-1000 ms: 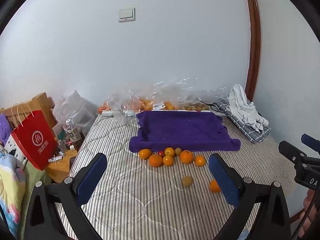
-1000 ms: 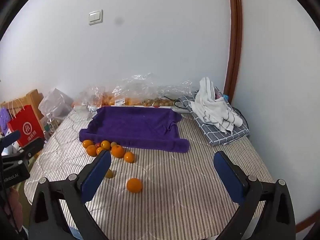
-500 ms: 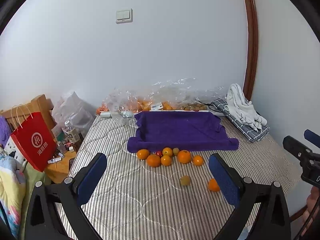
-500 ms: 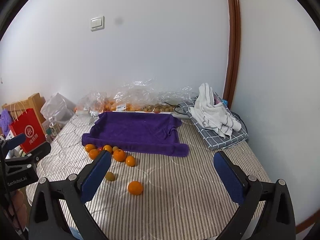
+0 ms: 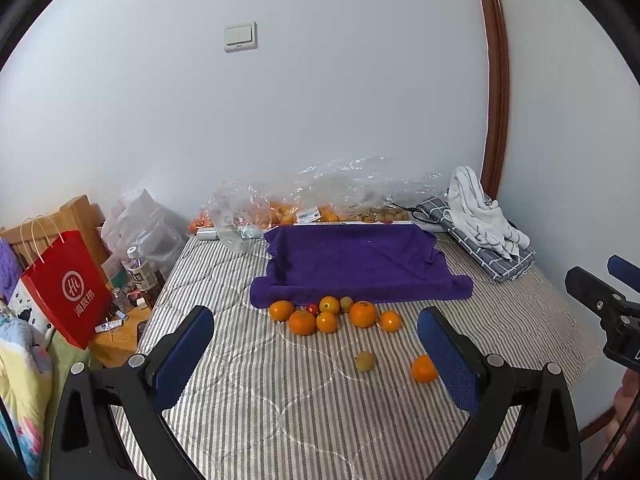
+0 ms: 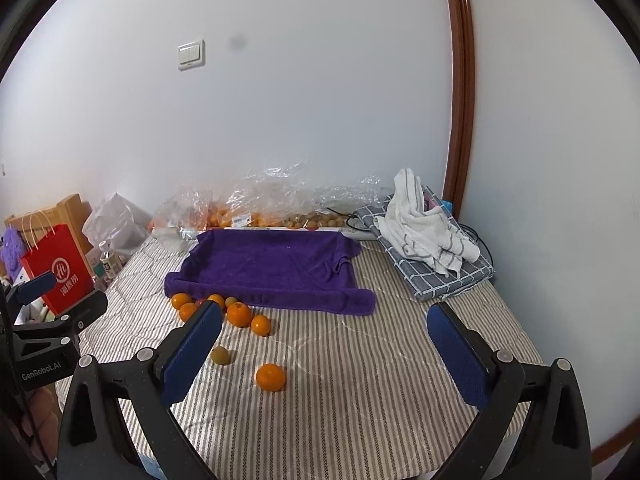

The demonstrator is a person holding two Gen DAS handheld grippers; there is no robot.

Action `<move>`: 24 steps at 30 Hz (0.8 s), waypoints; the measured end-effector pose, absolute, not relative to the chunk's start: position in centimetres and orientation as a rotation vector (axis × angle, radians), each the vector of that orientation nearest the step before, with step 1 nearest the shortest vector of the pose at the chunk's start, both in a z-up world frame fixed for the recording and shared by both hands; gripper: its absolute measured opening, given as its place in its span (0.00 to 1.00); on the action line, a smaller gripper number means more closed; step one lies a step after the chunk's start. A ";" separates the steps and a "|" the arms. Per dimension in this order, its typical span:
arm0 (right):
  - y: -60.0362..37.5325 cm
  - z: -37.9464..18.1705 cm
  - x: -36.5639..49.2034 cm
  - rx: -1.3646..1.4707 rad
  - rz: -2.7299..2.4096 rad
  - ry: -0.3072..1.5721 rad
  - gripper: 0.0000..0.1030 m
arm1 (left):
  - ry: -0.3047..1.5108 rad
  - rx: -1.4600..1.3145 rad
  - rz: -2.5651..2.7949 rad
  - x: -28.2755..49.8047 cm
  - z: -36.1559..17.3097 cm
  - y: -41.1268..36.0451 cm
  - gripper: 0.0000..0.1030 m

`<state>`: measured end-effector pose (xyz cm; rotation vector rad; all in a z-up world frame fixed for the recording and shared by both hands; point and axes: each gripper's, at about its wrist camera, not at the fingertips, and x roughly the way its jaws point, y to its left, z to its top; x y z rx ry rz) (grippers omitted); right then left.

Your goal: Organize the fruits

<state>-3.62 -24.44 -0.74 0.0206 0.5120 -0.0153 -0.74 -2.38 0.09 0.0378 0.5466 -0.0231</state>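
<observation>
Bed, frame centre: fruit cluster touching purple towel front edge, 1 orange and 1 greenish fruit lower; left gripper and right gripper fingers apart, empty.

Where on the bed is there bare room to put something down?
The purple towel is bare on top. The striped cover is free between the towel's front edge, the grey folded cloth and the lone orange. It is crowded at the towel's front left corner, where the fruit cluster sits.
</observation>
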 end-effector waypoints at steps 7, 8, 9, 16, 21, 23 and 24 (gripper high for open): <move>-24.5 -0.9 -3.7 0.029 -0.005 0.514 0.98 | 0.555 0.032 -0.023 -0.6 -0.2 -2.3 1.00; -24.5 -1.0 -3.7 0.027 -0.002 0.515 0.98 | 0.556 0.028 -0.023 -0.6 -0.2 -2.2 1.00; -24.4 -1.0 -3.7 0.024 -0.001 0.515 0.98 | 0.556 0.023 -0.024 -0.6 -0.2 -2.2 1.00; -24.3 -1.0 -3.7 0.026 -0.002 0.516 0.98 | 0.553 0.022 -0.023 -0.6 0.0 -1.9 1.00; -24.2 -1.1 -3.7 0.036 0.010 0.515 0.98 | 0.550 0.017 -0.026 -1.0 -0.1 -1.7 1.00; -24.0 -1.1 -3.6 0.026 0.007 0.520 0.98 | 0.551 0.011 -0.028 -1.1 -0.1 -1.6 1.00; -23.9 -1.2 -3.6 0.019 0.001 0.521 0.98 | 0.550 0.010 -0.028 -1.1 -0.1 -1.7 1.00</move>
